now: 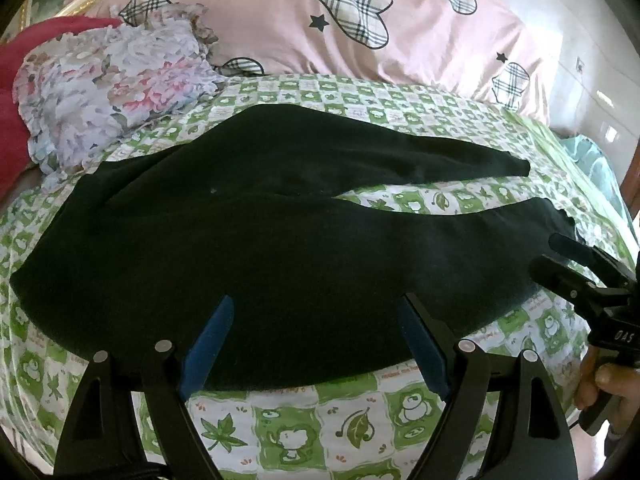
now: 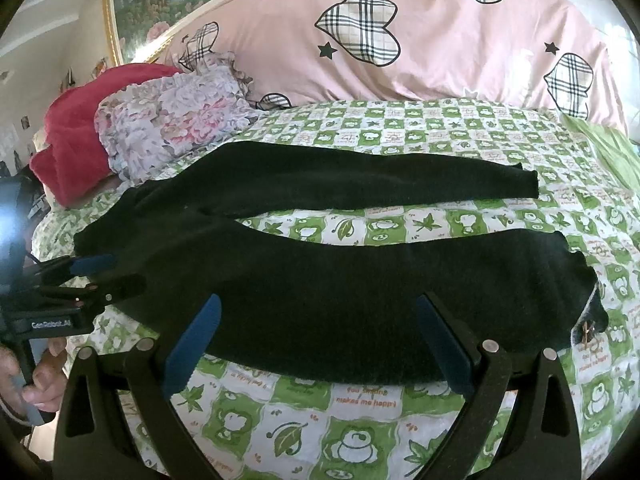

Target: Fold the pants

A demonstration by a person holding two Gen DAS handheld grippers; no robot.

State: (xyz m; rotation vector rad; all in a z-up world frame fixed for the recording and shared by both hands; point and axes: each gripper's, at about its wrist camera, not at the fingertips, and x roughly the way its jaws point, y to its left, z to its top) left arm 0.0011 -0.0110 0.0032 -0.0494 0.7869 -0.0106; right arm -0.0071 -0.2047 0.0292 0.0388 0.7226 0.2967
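Green frog-print bedsheet holds black pants spread flat; my left gripper and right gripper hover released, 2 jaws apart.

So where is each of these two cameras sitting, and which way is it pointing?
Left wrist: rides on the left gripper, looking across the black pants toward the pink quilt; its own open jaws show, plus the right gripper at right.
Right wrist: rides on the right gripper, facing the same way over the pants' lower legs; the left gripper shows at left.
Shared: pants, green sheet, floral pillow.
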